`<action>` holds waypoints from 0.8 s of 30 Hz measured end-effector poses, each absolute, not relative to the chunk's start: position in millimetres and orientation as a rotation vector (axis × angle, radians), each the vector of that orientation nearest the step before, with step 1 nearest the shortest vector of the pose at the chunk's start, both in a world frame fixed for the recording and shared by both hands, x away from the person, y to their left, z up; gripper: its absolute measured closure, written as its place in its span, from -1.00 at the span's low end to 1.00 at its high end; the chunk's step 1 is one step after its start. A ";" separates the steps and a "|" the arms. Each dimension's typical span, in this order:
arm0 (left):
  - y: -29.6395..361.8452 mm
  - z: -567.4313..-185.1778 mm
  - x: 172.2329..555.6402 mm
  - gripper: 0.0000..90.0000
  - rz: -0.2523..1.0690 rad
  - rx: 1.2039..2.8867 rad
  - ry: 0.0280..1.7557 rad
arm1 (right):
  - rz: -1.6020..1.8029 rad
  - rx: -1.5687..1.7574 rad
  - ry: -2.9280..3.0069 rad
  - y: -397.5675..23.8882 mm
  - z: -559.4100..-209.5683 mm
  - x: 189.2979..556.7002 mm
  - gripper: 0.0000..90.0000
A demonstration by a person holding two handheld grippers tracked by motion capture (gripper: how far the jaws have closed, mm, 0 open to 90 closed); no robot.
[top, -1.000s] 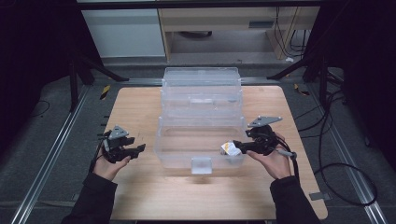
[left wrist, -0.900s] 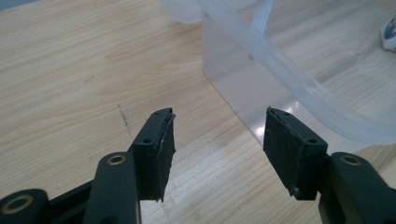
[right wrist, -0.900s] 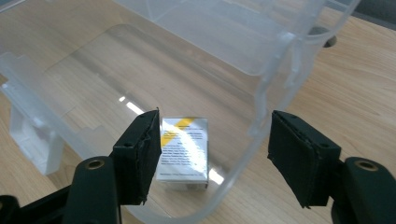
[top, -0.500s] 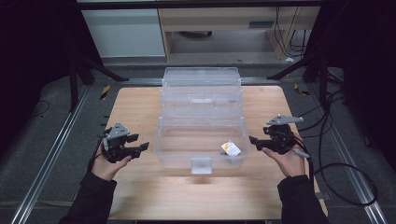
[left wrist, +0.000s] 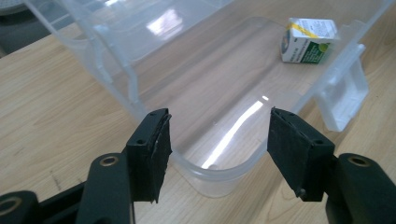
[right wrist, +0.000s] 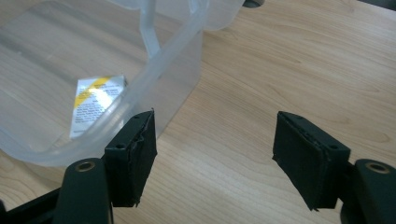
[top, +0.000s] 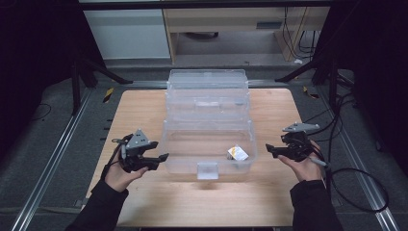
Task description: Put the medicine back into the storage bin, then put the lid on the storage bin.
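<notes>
High view, both tongs agape beside clear bin (top: 208, 144), L (top: 159, 159), R (top: 270, 149).

The wooden table (top: 144, 115) is seen from a fixed camera set high on the person's side, angled forward and down, with the whole top and the floor beyond taken in. The clear plastic bin (top: 207, 144) is viewed at close range from the left gripper view, aimed across its near corner from table level, and from the right gripper view, aimed past its opposite corner. The small printed carton (left wrist: 308, 41) inside is shared by all three views.
</notes>
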State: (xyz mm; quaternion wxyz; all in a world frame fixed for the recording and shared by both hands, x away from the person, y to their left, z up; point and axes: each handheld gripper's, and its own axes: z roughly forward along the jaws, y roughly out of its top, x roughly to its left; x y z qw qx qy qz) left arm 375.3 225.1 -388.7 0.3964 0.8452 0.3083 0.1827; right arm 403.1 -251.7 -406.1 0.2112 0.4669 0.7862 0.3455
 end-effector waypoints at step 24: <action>170.9 -389.6 368.4 -0.21 0.397 2.305 0.585 | 0.870 1.264 2.205 -262.5 -410.4 401.6 -0.30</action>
